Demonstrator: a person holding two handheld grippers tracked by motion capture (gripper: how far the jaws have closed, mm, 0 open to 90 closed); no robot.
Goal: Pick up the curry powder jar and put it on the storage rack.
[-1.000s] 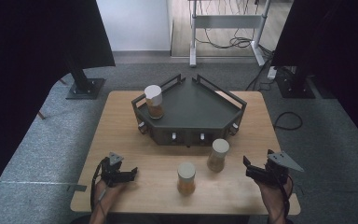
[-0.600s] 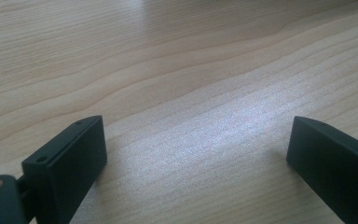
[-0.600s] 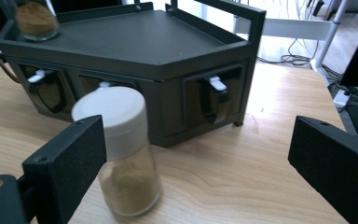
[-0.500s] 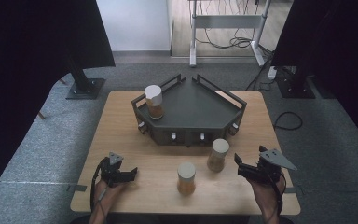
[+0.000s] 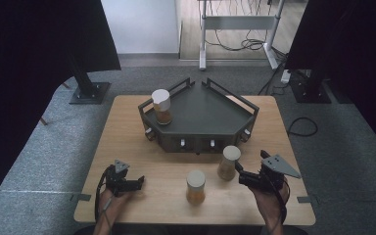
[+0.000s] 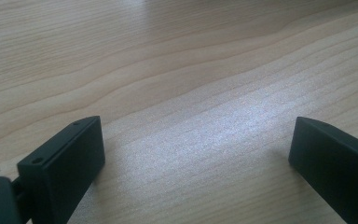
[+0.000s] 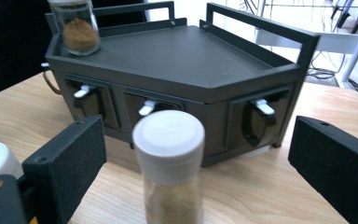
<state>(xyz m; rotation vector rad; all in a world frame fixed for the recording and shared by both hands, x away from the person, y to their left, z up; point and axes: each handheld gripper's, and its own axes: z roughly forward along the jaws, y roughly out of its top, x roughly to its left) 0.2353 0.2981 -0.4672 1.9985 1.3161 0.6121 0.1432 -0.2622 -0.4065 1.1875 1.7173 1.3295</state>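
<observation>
Fingers wide around spice jar

Light wood-grain rectangular table stood centre on grey speckled carpet floor. Black curtain panels hung at left & right, each w/ a black stand on a square base plate. White wall at rear; beside it a white metal desk frame w/ tangled black cables beneath. Lighting even, diffuse.
</observation>
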